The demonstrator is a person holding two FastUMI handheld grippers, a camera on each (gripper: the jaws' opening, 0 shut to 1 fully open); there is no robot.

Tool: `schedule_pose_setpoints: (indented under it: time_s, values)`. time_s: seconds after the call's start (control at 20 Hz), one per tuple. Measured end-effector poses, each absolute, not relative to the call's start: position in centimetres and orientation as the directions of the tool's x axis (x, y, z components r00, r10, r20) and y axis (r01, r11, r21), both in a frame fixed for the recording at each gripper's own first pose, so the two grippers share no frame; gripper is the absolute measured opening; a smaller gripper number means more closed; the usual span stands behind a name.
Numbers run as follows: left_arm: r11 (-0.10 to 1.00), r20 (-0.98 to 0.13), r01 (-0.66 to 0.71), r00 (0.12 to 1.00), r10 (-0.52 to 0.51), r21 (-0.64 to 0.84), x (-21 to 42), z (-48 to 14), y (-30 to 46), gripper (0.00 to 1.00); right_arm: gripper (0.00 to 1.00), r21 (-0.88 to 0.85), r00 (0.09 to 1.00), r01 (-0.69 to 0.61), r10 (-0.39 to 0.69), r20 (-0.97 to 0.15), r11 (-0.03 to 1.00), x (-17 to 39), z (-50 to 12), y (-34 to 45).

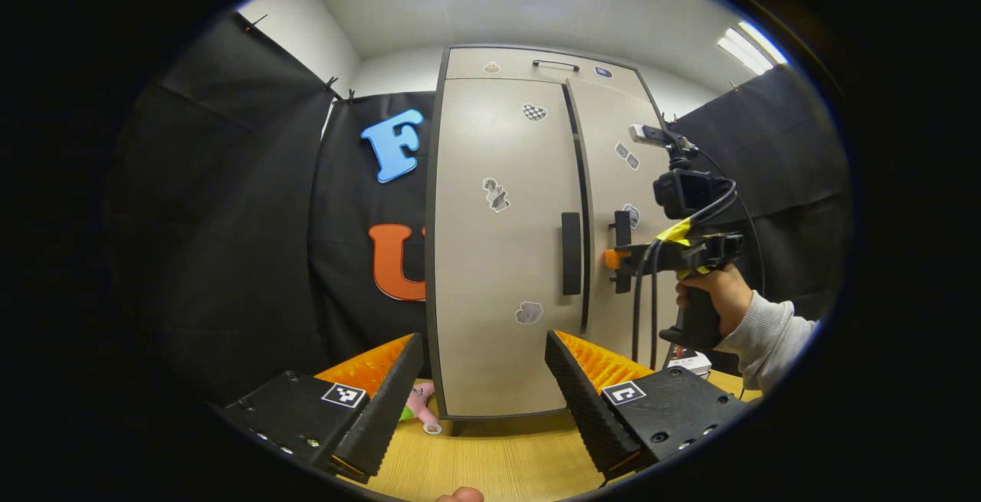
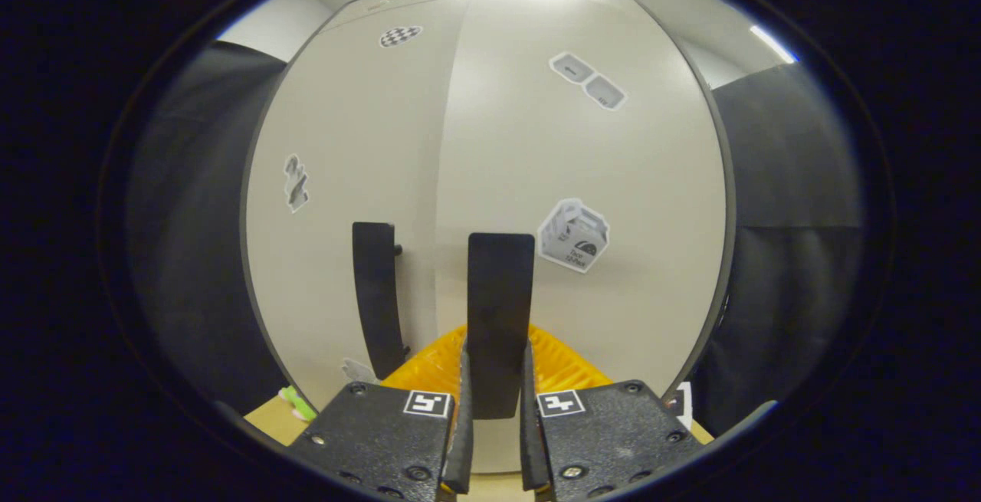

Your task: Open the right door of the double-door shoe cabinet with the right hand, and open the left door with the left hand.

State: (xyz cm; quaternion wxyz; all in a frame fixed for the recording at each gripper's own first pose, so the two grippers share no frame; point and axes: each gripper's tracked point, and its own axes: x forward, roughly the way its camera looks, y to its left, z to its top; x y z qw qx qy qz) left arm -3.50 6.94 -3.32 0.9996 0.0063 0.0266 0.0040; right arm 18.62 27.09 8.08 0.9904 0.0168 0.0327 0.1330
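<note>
Right gripper view: my right gripper is closed on the right handle, one finger pressing each side of the bar. That handle sits on the right door, just right of the centre seam of the cabinet. Left handle is just left of the seam, untouched. In the left gripper view I see my left gripper spread wide, holding nothing, low in front of the left door and short of it. Both doors look shut. Cabinet stands on the table. A hand grips the right gripper at the right handle.
</note>
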Motion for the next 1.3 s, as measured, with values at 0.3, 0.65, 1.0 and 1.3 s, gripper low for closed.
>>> schedule_pose_setpoints:
  time_s: [0.3, 0.65, 1.0, 1.3]
  values:
    - [1.000, -0.047, -0.008, 0.999, 0.010, 0.029, -3.9, -3.1, 6.5, 0.96, 0.28, 0.038, 0.947, -0.309, 0.311, -0.078, 0.950, 15.7, 7.9, 25.5]
    - [0.999, -0.044, -0.015, 0.999, 0.017, 0.037, -4.7, -3.0, 4.8, 0.96, 0.27, 0.041, 0.924, -0.370, 0.372, -0.087, 0.928, 13.6, 8.0, 23.6]
    - [0.999, -0.032, -0.023, 0.999, 0.024, 0.043, -4.5, -2.6, 3.9, 0.96, 0.23, 0.051, 0.915, -0.389, 0.393, -0.094, 0.920, 12.5, 8.1, 21.8]
    - [0.999, -0.029, -0.011, 1.000, 0.012, 0.036, -4.1, -2.8, 2.7, 0.96, 0.23, 0.040, 0.932, -0.349, 0.351, -0.092, 0.936, 12.5, 7.9, 20.4]
